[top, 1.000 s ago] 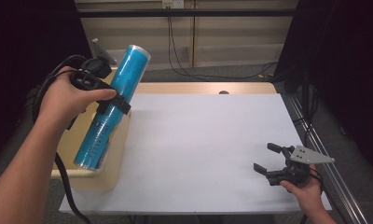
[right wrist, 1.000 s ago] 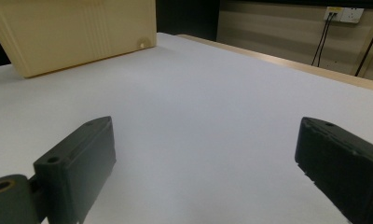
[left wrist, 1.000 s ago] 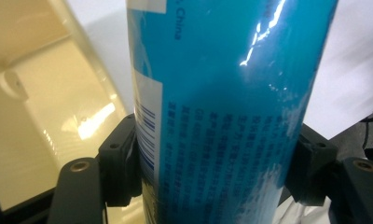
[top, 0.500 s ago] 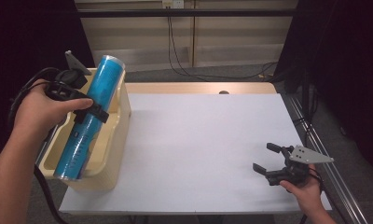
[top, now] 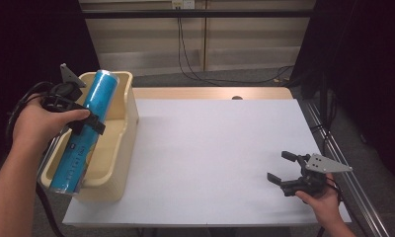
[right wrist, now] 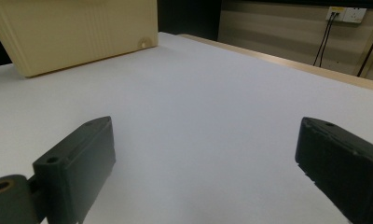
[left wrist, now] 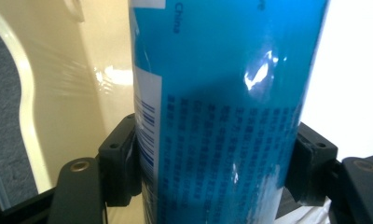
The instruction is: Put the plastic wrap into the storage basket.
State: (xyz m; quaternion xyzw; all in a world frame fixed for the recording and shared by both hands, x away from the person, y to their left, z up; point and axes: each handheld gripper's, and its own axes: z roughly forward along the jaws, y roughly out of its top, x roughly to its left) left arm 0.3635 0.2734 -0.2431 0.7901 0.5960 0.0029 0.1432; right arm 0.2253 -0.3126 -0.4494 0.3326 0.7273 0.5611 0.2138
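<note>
While the right gripper (top: 284, 170) idles agape, the left gripper (top: 84, 121) clamps the blue tube (top: 84, 136) mid-length — long axis tilted along the bin (top: 119, 163) below.

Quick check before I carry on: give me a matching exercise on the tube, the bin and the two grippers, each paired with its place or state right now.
Things:
1. blue tube
2. cream bin
3. left gripper
4. right gripper

States:
A. open, holding nothing, low over the white table near its right front corner
B. tilted, lower end down inside the bin
C. shut around the middle of the tube
D. standing at the table's left edge

Pairs: 1-B, 2-D, 3-C, 4-A
</note>
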